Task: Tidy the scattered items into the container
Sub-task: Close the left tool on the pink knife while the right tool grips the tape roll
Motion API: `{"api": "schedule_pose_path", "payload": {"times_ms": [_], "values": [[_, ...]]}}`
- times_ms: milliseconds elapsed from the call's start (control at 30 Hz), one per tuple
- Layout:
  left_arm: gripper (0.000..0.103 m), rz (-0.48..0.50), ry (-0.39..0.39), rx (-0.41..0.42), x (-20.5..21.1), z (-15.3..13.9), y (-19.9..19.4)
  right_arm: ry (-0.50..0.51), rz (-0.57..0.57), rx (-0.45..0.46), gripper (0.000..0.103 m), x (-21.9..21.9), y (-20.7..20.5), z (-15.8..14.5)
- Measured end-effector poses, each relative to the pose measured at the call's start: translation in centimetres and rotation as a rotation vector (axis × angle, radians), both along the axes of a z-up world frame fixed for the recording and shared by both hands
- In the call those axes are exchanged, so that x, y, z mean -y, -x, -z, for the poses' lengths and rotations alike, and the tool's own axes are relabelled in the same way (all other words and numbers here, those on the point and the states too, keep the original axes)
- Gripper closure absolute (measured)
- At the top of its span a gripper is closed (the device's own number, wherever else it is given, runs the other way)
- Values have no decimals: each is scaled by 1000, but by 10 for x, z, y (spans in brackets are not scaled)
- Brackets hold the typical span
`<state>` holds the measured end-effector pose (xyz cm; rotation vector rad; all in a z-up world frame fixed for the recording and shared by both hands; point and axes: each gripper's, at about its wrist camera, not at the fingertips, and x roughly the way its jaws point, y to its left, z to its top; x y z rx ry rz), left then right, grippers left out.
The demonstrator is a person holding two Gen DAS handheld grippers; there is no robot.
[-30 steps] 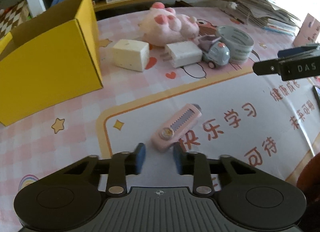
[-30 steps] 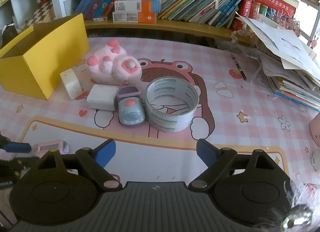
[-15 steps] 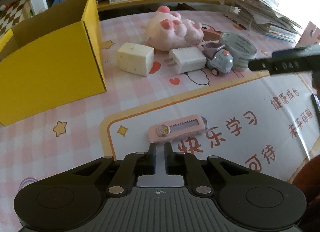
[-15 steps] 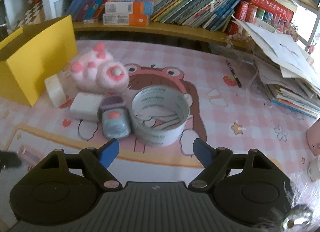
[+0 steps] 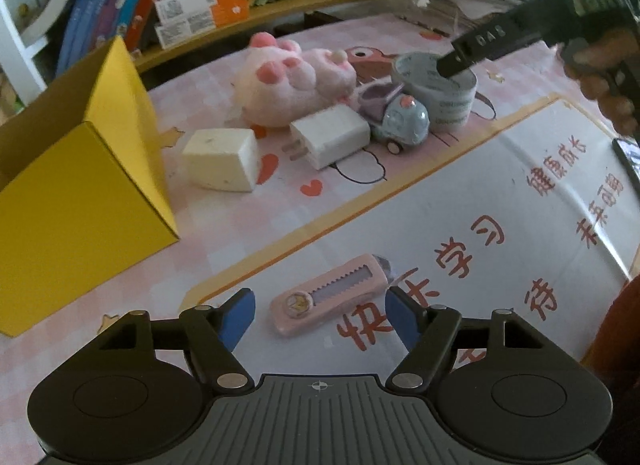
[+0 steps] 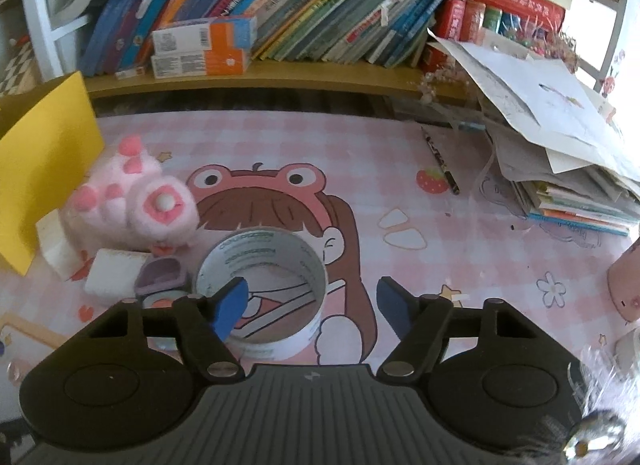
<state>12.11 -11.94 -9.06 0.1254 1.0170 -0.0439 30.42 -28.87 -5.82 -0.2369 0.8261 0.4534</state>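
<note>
The yellow cardboard box [image 5: 76, 201] stands open at the left. A pink utility knife [image 5: 330, 293] lies flat on the mat between the tips of my open left gripper [image 5: 320, 315]. Behind it lie a cream block [image 5: 222, 159], a white charger [image 5: 330, 136], a blue toy car [image 5: 396, 121], a pink plush toy [image 5: 296, 79] and a roll of tape [image 5: 452, 99]. My right gripper [image 6: 314, 307] is open at the tape roll [image 6: 262, 289], left finger inside the ring, right finger outside.
Bookshelves with books [image 6: 304, 21] run along the back. A stack of papers and books [image 6: 560, 153] sits at the right, with a pencil [image 6: 440, 159] beside it. A pink object [image 6: 624, 285] stands at the far right edge.
My left gripper was shut half a second ago and has opened around the pink knife. My right gripper has moved forward and down onto the tape roll.
</note>
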Motion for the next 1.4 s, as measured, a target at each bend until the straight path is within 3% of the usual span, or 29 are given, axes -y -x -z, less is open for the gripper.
{"api": "schedule_pose_path", "payload": {"times_ms": [200, 267, 400, 533, 633, 733, 1400], "values": [[31, 15, 20, -25, 0, 6, -6, 36, -11, -39, 42, -8, -13, 12], [37, 11, 35, -26, -2, 5, -6, 47, -14, -53, 49, -9, -16, 16], [64, 15, 64, -23, -3, 3, -6, 51, -8, -94, 67, -8, -20, 24], [72, 21, 66, -20, -1, 2, -6, 30, -7, -118, 85, -5, -18, 26], [76, 16, 66, -23, -2, 2, -6, 20, -3, -121, 92, 0, -15, 25], [76, 8, 69, -23, -3, 0, -5, 12, 5, -125, 96, 6, -11, 24], [77, -19, 65, 48, -10, -18, 10, -42, -32, -114, 96, 20, 39, 2]]}}
